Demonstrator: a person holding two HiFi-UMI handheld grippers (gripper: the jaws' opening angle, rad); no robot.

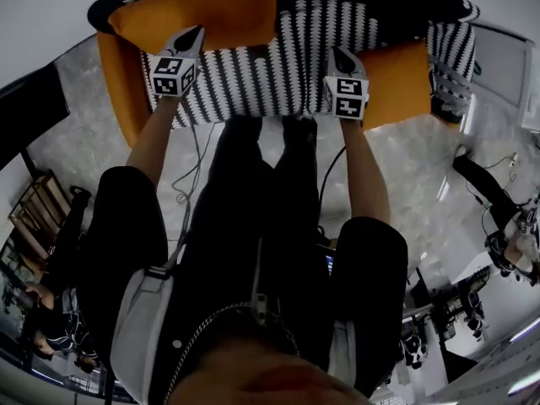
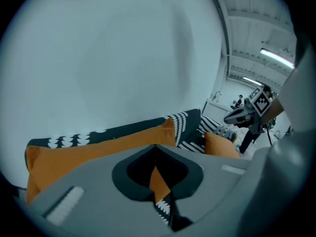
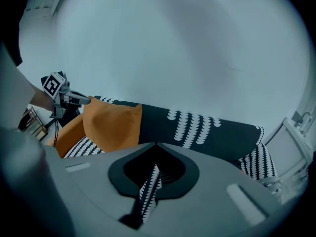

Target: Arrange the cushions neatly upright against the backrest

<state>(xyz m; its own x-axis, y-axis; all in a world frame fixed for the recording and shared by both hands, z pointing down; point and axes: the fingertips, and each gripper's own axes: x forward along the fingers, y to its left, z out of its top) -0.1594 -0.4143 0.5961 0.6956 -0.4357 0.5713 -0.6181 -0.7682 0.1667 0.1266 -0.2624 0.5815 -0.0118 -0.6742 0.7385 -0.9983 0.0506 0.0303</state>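
Observation:
A sofa with a black-and-white patterned seat (image 1: 253, 74) and a dark backrest (image 3: 207, 127) fills the top of the head view. One orange cushion (image 1: 202, 11) leans on the backrest at the left, and a second orange cushion (image 1: 401, 83) lies at the seat's right end. My left gripper (image 1: 192, 34) is shut, its tips at the left cushion's lower edge. The slit between the tips of the left gripper (image 2: 155, 146) shows only orange and patterned fabric. My right gripper (image 1: 340, 55) is shut over the seat, just left of the second cushion. Behind the right gripper (image 3: 156, 144) only patterned fabric appears.
A patterned cushion (image 1: 447, 57) sits at the sofa's far right, with a white cabinet (image 1: 506, 57) beyond it. An orange side piece (image 1: 118, 83) bounds the sofa's left. Cables (image 1: 181, 192) trail over the marble floor; a wooden rack (image 1: 34, 218) stands left and equipment (image 1: 506, 234) right.

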